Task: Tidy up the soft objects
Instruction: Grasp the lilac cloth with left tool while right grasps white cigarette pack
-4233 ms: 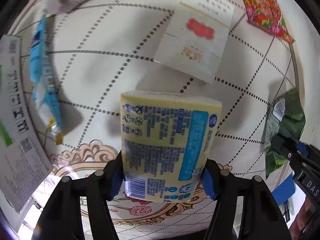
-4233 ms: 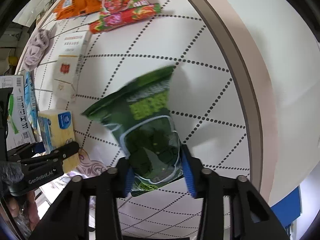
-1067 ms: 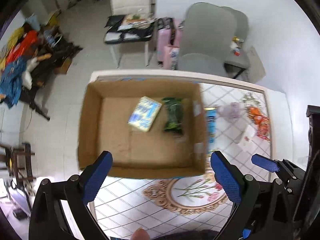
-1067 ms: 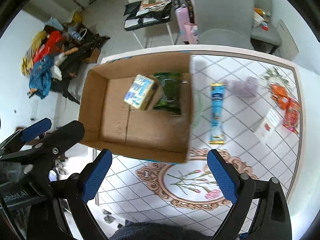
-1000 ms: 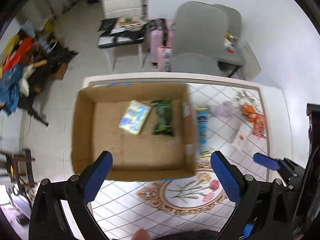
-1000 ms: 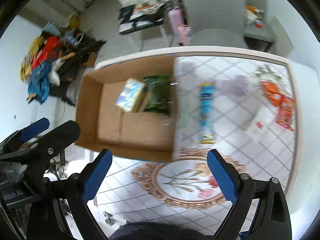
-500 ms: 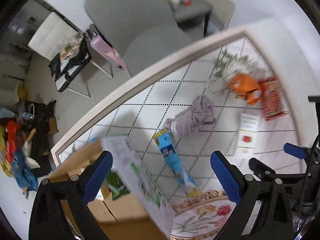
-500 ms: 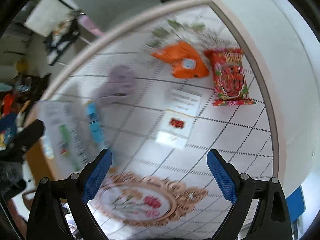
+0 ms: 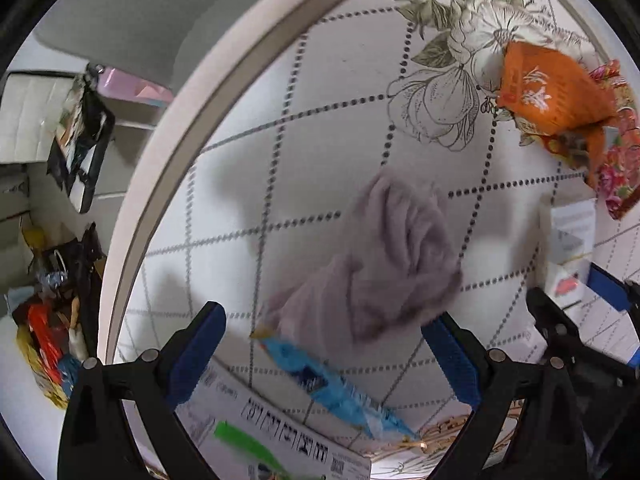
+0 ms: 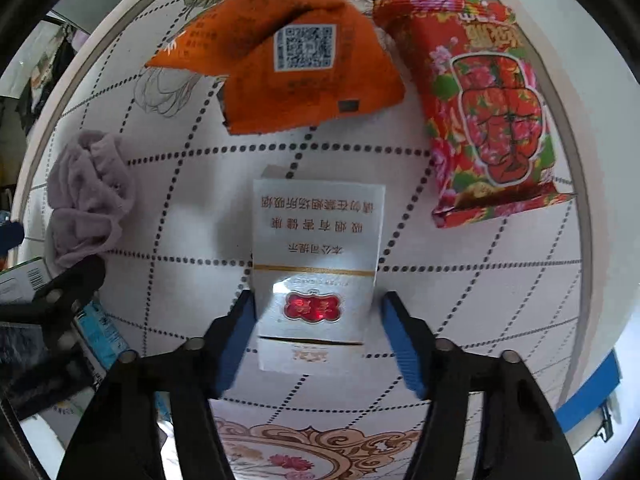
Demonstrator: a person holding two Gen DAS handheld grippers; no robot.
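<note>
My left gripper [image 9: 324, 342] is open, its fingers either side of a crumpled lilac cloth [image 9: 376, 272] and the tip of a blue packet [image 9: 332, 392] on the tablecloth. My right gripper [image 10: 318, 338] is open, its pads flanking the near end of a white pack with a red emblem [image 10: 316, 256], a small gap on each side. The lilac cloth also shows at the left of the right wrist view [image 10: 88, 196].
An orange pouch [image 10: 296, 60] and a red floral packet [image 10: 492, 108] lie beyond the white pack. The cardboard box flap [image 9: 280, 436] is at the bottom of the left view. The table edge [image 9: 168, 152] curves on the left. The orange pouch [image 9: 552, 88] also shows at the left view's top right.
Both grippers have dropped from high above the box to the table. The left now straddles the lilac cloth; the right has closed in around the white pack.
</note>
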